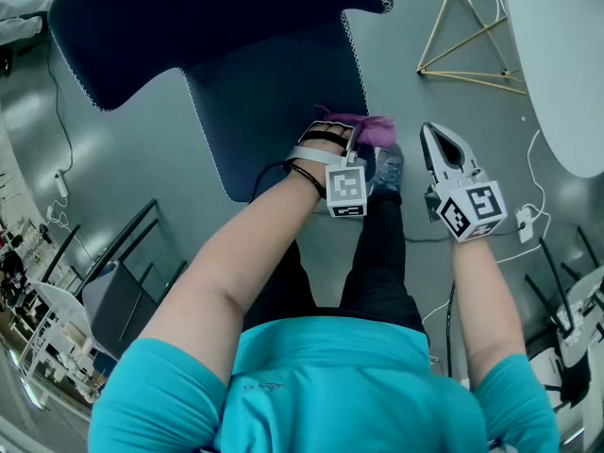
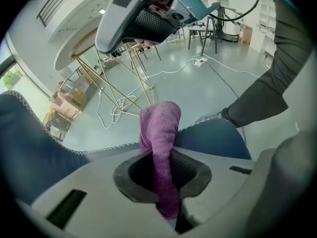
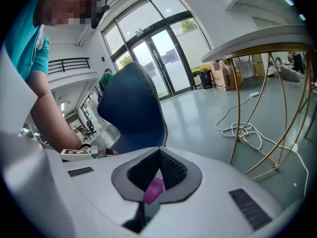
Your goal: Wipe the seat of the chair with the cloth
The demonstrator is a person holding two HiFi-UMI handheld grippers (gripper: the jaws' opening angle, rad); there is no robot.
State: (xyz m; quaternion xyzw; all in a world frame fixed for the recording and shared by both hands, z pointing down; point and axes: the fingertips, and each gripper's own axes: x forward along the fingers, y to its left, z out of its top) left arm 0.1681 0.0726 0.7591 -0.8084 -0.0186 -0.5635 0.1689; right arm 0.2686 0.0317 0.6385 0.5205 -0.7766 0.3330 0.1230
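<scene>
The dark blue chair fills the top of the head view, its seat (image 1: pixel 274 111) reaching down toward me. My left gripper (image 1: pixel 354 138) hovers at the seat's front right corner, shut on a purple cloth (image 1: pixel 366 125) that sticks out past its tips. In the left gripper view the cloth (image 2: pixel 161 133) runs up between the jaws, with the seat's stitched edge (image 2: pixel 99 147) just beyond. My right gripper (image 1: pixel 432 138) is off to the right over the floor, apart from the cloth, shut and holding nothing. Through the gap behind its closed tips (image 3: pixel 159 151) a bit of purple cloth (image 3: pixel 154 190) shows.
A white round table (image 1: pixel 566 55) on gold wire legs (image 1: pixel 472 36) stands at the right, with white cables (image 1: pixel 528 220) on the grey floor near it. The person's shoe (image 1: pixel 388 168) is by the seat's front edge. Dark metal chair frames (image 1: pixel 118 262) stand at lower left.
</scene>
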